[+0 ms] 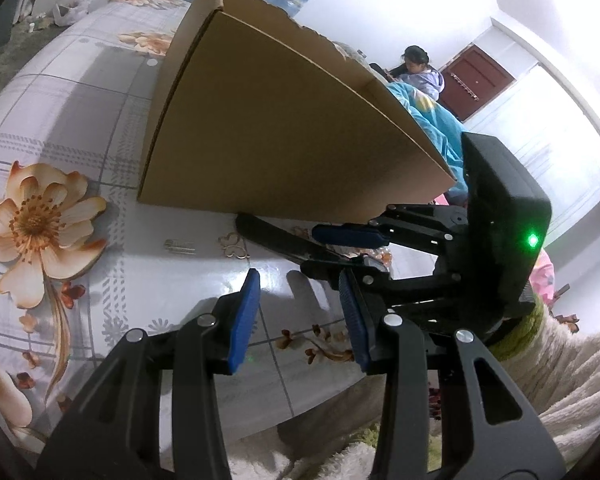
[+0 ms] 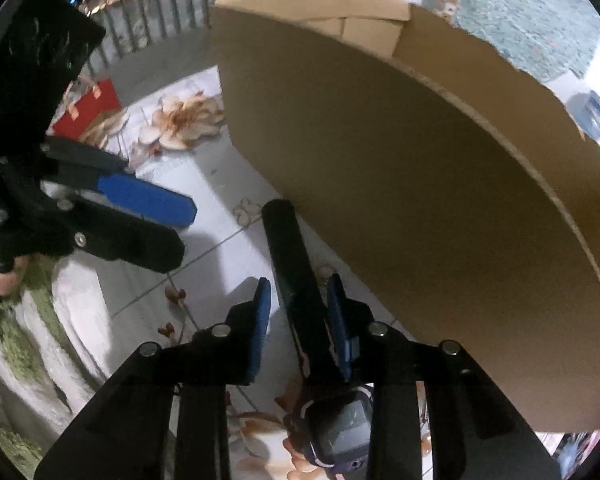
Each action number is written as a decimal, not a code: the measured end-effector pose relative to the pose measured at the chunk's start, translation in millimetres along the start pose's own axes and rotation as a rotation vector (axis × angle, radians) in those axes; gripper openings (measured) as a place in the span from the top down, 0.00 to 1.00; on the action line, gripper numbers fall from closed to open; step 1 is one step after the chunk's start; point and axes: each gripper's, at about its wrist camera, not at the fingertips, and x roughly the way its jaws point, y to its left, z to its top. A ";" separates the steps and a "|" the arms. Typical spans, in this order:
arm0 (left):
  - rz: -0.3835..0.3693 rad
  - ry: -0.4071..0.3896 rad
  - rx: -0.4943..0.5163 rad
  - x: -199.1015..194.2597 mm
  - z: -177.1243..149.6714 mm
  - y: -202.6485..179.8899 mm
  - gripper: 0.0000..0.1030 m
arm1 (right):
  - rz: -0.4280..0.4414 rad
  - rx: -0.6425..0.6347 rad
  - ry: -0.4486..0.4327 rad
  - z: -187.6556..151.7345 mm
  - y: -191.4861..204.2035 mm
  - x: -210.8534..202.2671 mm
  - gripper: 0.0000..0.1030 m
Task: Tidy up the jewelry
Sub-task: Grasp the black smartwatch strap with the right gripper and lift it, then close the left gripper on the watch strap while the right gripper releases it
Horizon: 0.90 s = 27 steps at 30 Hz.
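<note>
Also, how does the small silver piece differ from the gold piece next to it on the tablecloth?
The silver piece is a short straight bar; the gold piece is a curly open outline. The silver piece lies farther from the black watch strap; the gold piece lies beside its tip. Both lie flat on the tablecloth before the cardboard box.

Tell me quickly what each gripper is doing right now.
Left gripper: open, empty.
Right gripper: watch strap between its fingers; grip cannot be told.

No legible text, label, brand or number is found in either view. The box [image 1: 283,120] is unmarked on its visible faces. The watch [image 2: 336,432] face is unreadable.
</note>
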 end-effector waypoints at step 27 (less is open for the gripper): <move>-0.160 0.025 -0.173 24.0 14.1 19.4 0.63 | 0.100 0.091 -0.121 -18.0 -20.1 -31.4 0.81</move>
